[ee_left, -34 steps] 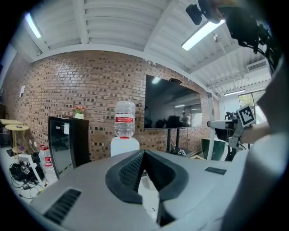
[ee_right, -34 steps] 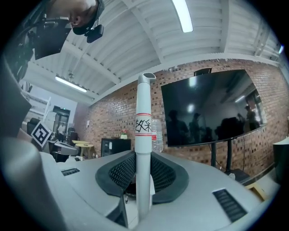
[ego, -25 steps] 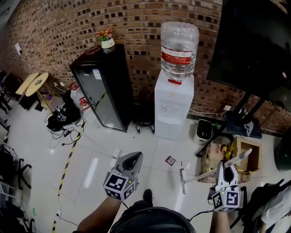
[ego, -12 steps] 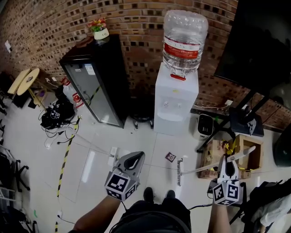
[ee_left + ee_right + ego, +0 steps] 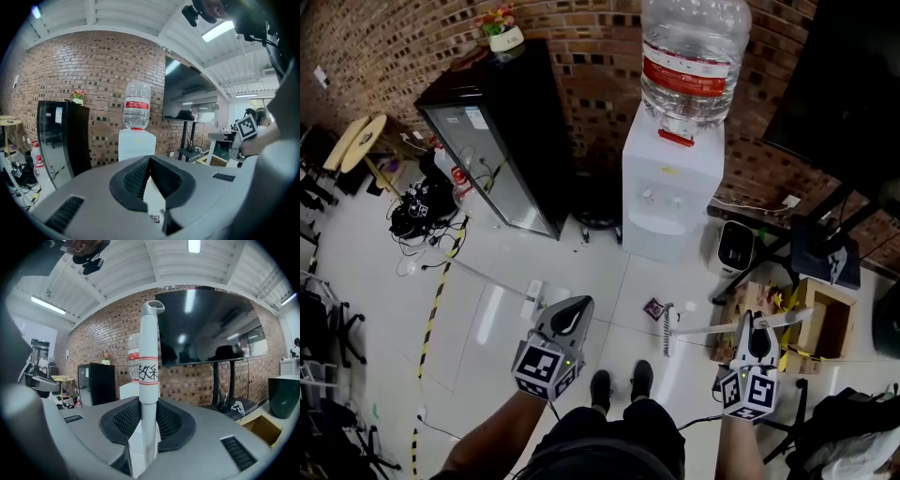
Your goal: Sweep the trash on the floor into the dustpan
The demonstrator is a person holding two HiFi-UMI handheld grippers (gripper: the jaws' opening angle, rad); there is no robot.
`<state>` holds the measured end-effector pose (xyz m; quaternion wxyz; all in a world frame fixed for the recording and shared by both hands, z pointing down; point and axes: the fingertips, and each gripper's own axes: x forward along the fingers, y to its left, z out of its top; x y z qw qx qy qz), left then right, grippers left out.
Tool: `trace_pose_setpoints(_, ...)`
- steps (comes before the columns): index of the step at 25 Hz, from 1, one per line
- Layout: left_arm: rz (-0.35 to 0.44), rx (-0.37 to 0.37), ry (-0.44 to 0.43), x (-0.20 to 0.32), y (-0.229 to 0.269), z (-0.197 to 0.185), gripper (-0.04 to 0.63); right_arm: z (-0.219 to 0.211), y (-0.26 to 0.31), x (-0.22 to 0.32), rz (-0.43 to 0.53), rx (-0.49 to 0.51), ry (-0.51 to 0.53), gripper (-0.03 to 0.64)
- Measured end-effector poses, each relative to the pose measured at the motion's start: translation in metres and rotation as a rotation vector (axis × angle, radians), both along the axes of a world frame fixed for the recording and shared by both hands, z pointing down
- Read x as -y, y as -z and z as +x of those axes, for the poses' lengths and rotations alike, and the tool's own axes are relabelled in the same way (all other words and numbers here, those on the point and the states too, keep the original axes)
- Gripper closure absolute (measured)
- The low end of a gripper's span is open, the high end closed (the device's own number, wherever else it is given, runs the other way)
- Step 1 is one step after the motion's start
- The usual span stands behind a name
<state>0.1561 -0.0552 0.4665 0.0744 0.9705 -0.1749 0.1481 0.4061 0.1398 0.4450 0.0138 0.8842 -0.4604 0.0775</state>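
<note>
Right gripper (image 5: 754, 328) clamps the broom handle (image 5: 149, 380); left gripper (image 5: 570, 316) is closed, empty. I see no dustpan: sweeping risks scattering the wrapper (image 5: 652, 308) across the floor.

A white plastic water dispenser (image 5: 667, 192) stands at upper centre against the red brick wall (image 5: 394, 47), with a clear red-labelled water bottle (image 5: 694, 56) on top. To its left, a tall black glass-fronted cabinet (image 5: 502, 141) carries what looks like a small white flowerpot (image 5: 504, 36).
</note>
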Motion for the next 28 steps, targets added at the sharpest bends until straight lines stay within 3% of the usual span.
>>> trace_pose_setpoints(3,0.028,0.043,0.029,0.009,-0.02,0.02,0.572,0.026,-0.037,0.009,-0.035,0.001,-0.017,0.514)
trace_pose_setpoints(8,-0.013,0.111,0.07,0.013,-0.054,0.043,0.572,0.055,-0.113,0.021,-0.085,0.074,-0.012,0.514)
trace_pose_setpoints(13,-0.001,0.16,0.071,0.013,-0.082,0.057,0.572,0.087,-0.159,0.031,-0.111,0.111,-0.021,0.514)
trace_pose_setpoints(19,-0.033,0.167,0.081,0.015,-0.097,0.075,0.572,0.115,-0.169,0.05,-0.101,0.125,-0.04,0.514)
trace_pose_setpoints(28,-0.054,0.163,0.11,0.025,-0.095,0.073,0.572,0.114,-0.176,0.07,-0.122,0.153,-0.04,0.514)
